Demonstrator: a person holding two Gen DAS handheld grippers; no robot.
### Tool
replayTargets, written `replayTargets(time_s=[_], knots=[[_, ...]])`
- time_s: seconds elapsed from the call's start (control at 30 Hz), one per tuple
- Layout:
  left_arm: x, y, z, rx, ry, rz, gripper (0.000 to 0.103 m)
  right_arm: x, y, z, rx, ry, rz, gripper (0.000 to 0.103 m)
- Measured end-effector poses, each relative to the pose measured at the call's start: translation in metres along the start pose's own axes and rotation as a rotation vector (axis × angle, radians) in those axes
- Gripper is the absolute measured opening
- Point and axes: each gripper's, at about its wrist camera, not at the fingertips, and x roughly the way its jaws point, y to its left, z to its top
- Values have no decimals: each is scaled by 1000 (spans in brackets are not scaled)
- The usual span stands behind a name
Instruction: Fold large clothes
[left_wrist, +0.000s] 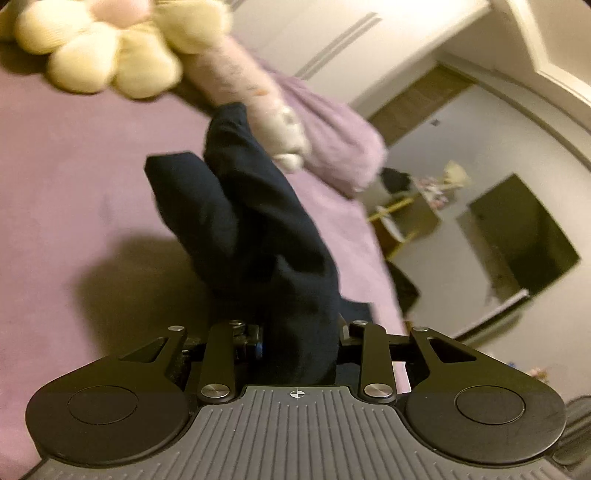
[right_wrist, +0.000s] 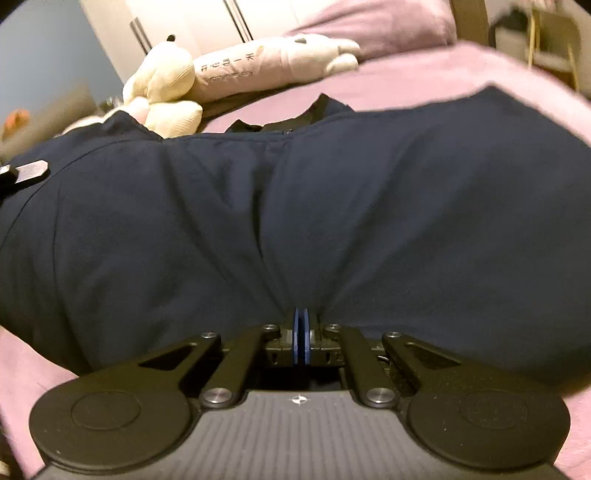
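Note:
A large dark navy garment (right_wrist: 295, 206) lies spread across a purple bed (right_wrist: 424, 74). My right gripper (right_wrist: 301, 325) is shut on the garment's near edge, its blue pads pressed together with cloth pinched between them. In the left wrist view my left gripper (left_wrist: 299, 343) is shut on a bunched part of the same garment (left_wrist: 258, 221), which hangs from it above the bed (left_wrist: 74, 184); the fingertips are buried in the cloth. The left gripper's tip (right_wrist: 26, 171) shows at the far left of the right wrist view.
A cream flower plush (left_wrist: 99, 48) and a long pink plush (right_wrist: 258, 66) lie at the head of the bed. A purple pillow (left_wrist: 332, 136) lies beside them. A dark TV (left_wrist: 524, 236) and a small shelf (left_wrist: 406, 218) stand beyond the bed's edge.

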Motion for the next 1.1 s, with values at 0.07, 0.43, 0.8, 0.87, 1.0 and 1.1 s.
replayTargets(time_s=[0.07, 0.43, 0.8, 0.87, 1.0, 1.1], knots=[[16, -27, 0, 44, 14, -21, 34, -6, -13, 4, 69, -5, 52, 4], [189, -99, -77, 107, 244, -62, 34, -80, -88, -3, 239, -170, 40, 5], [190, -100, -124, 177, 141, -94, 70, -133, -132, 31, 298, -347, -7, 7], [180, -107, -128, 203, 130, -102, 80, -129, -129, 55, 292, -355, 62, 7], [164, -119, -140, 353, 122, -90, 85, -101, -115, 90, 271, -296, 175, 7], [144, -116, -144, 421, 147, -87, 84, -66, -122, 99, 265, -173, 151, 7]])
